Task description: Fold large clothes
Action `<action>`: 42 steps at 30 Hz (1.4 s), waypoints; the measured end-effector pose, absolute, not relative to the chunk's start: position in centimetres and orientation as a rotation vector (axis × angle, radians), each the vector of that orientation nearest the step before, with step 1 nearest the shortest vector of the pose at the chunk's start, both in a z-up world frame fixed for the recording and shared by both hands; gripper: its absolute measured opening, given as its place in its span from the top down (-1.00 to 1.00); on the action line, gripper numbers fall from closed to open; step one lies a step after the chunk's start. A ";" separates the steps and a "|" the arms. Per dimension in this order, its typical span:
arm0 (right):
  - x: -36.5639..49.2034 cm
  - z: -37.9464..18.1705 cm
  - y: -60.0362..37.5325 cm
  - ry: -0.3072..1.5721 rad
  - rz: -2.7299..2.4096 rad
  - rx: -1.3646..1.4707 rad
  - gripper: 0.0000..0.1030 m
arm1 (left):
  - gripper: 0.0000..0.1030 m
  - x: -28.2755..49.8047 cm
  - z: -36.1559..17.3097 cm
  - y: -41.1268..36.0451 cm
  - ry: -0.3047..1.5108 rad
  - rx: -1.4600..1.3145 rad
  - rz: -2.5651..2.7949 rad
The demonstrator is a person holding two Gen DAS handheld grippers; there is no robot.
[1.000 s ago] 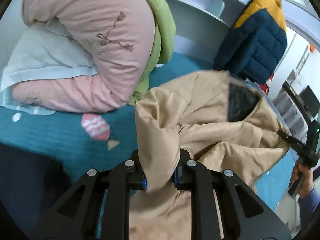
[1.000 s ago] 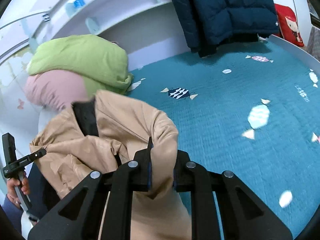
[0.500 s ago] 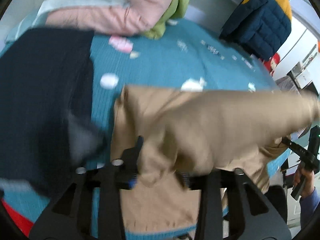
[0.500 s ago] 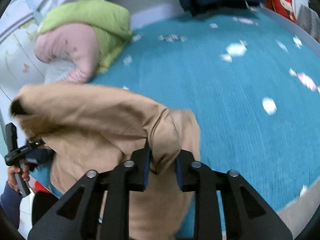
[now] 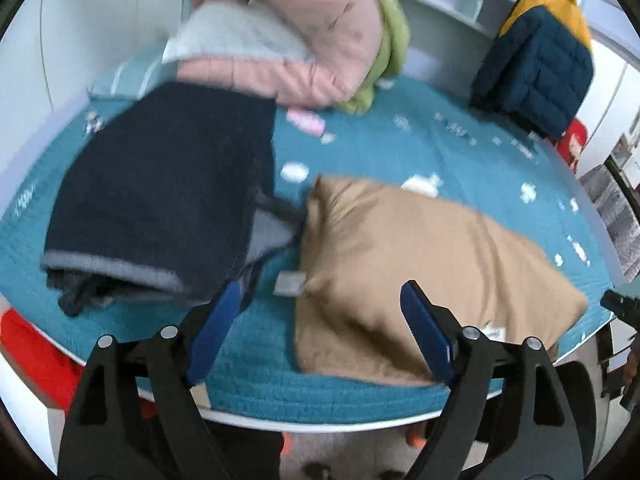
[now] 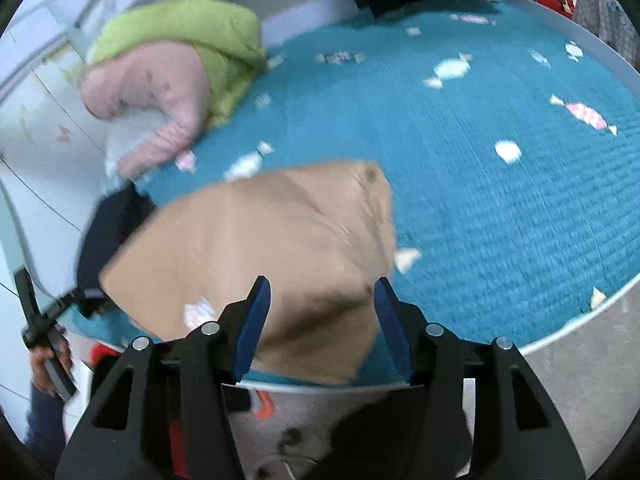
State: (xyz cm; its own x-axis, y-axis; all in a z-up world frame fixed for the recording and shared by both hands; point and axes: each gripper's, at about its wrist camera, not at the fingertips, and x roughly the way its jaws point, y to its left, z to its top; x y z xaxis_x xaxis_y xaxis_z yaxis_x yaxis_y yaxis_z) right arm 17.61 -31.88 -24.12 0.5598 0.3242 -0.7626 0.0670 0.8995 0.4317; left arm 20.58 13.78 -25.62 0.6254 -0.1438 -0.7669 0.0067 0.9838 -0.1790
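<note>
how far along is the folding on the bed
Done: the tan coat lies as a flat bundle at the bed's near edge, beside a folded dark garment. In hand: nothing; the left claw and right claw are opening, pads clear. Left: possibly the navy-and-yellow jacket.

a bedroom in a home, prob. a child's: a bed w/ teal quilt [image 6: 460, 168] printed w/ candy shapes, pink and green duvets [image 5: 320, 36] piled at the head, a puffer jacket [image 5: 536, 56] by white built-in shelves [image 5: 448, 8].
</note>
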 end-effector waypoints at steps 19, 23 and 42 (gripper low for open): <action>20.6 -39.0 -29.9 1.276 -0.053 0.799 1.00 | -0.66 26.2 -37.8 8.6 1.223 -0.156 -0.039; 21.8 -33.4 -28.0 1.126 -0.012 0.684 0.89 | -0.67 25.1 -35.3 9.9 1.118 -0.227 -0.079; 37.0 -40.1 -16.2 1.303 0.096 0.641 1.00 | -0.72 21.1 -39.0 15.5 1.148 -0.392 0.074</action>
State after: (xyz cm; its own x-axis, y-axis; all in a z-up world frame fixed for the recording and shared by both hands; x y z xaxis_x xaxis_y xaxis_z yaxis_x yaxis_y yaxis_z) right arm 36.99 -16.20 -40.08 0.2869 0.4148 -0.8635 0.2835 0.8242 0.4902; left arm 21.11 15.48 -39.03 0.4155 -0.1421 -0.8984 -0.2556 0.9296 -0.2653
